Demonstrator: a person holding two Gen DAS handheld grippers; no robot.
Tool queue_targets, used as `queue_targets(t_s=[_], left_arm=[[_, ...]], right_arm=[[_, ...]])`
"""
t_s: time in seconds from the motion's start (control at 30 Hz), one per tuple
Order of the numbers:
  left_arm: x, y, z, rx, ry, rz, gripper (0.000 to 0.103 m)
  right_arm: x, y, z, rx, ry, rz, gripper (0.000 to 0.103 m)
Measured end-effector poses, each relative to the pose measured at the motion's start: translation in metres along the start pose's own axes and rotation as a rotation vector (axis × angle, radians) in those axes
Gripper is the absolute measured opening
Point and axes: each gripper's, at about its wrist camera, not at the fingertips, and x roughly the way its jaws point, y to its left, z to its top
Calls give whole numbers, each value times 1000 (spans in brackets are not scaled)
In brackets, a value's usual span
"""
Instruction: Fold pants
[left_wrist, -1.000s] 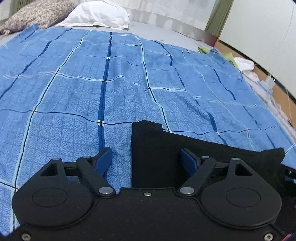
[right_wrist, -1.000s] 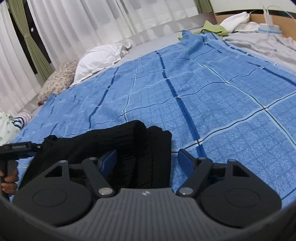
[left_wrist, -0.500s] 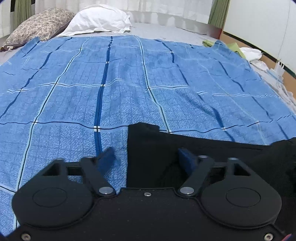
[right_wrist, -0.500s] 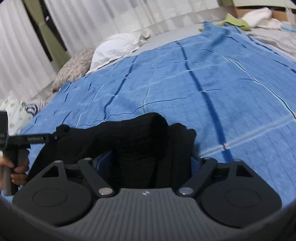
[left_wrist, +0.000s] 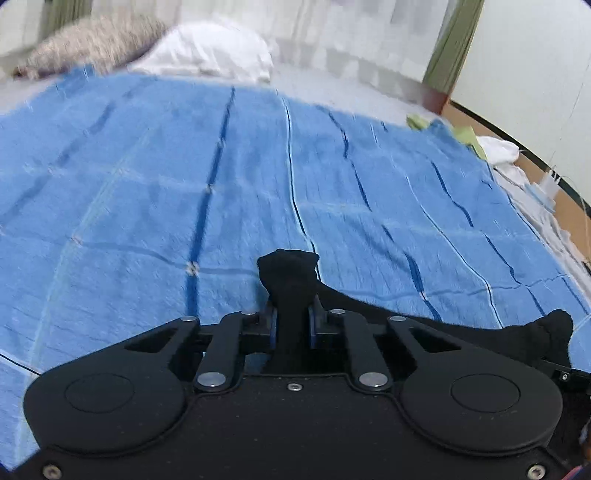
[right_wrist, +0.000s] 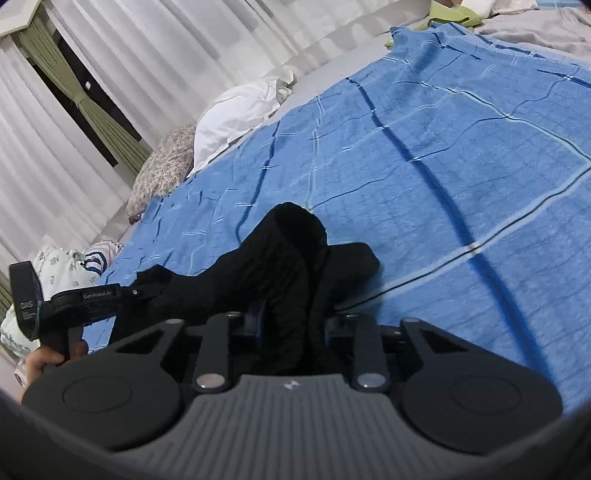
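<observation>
Your pants (left_wrist: 291, 280) are matt black cloth, ribbed. Blanket (left_wrist: 147, 206) at 12 o'clock: blue woven cloth, crinkled. Left gripper (left_wrist: 291, 325) is matt black plastic with shiny metal pivots; right gripper (right_wrist: 291, 325) has ribbed grey plastic.

Blue checked blanket (left_wrist: 258, 177): broad flat surface ahead of the bunched black pants (right_wrist: 280, 254), unobstructed. Far edge blocked by white pillow (left_wrist: 210, 51) and patterned pillow (right_wrist: 162, 170). Right margin: heaped clothes (left_wrist: 498, 151).

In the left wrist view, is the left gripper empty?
No, the left gripper is shut on a bunch of the black pants, which sticks out between its blue pads.
</observation>
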Motion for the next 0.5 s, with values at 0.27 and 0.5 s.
queue_targets(t_s=[0.27,0.5], left_arm=[[-12,41,35,-12,-75,171,14],[17,96,68,-85,-43,339,16]], right_arm=[[61,63,27,-78,-1,4,24],[140,108,52,-125,46,-16,21]])
